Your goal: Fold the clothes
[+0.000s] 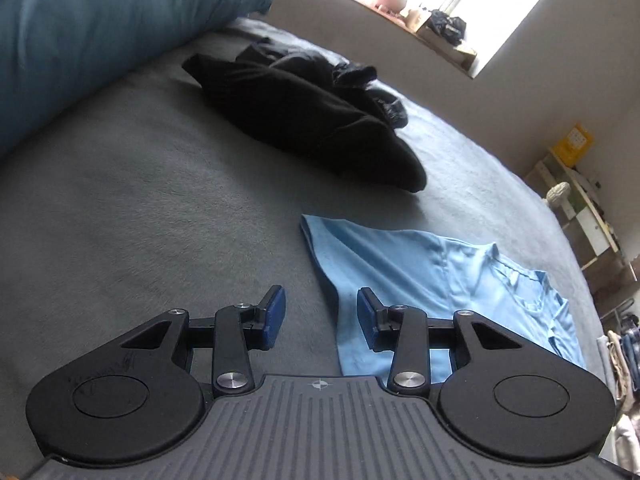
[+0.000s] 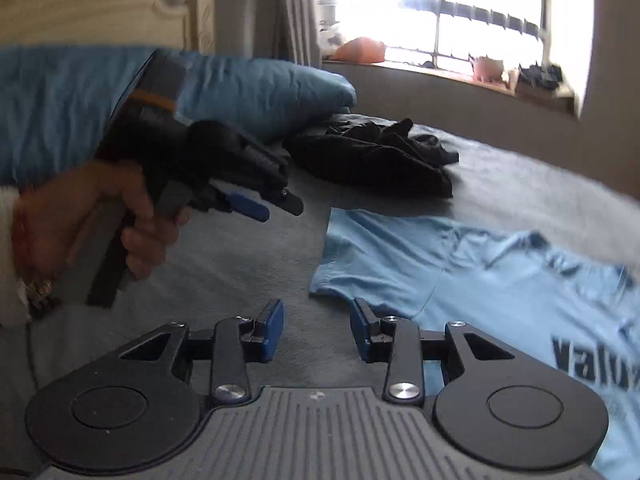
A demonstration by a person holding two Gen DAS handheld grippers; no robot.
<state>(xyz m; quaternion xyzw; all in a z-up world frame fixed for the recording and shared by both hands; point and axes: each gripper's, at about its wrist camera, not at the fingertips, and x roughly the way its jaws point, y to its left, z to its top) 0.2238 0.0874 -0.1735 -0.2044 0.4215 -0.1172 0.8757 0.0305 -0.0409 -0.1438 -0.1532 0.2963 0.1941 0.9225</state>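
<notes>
Right wrist view: blue shirt [image 2: 500, 280] blurred, print cut off; both claws spread, empty

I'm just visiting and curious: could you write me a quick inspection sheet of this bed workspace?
Surface: grey blanket on a bed.
Job's things: light blue shirt lying flat, printed side up; black clothes heaped behind it.
Clutter: blue pillow at the bed's head.
Grippers: left gripper and right gripper both open, nothing between the jaws; hand holds the left one.
Cables: nothing seen.
Surroundings: bright window, cluttered sill, shelf.
</notes>
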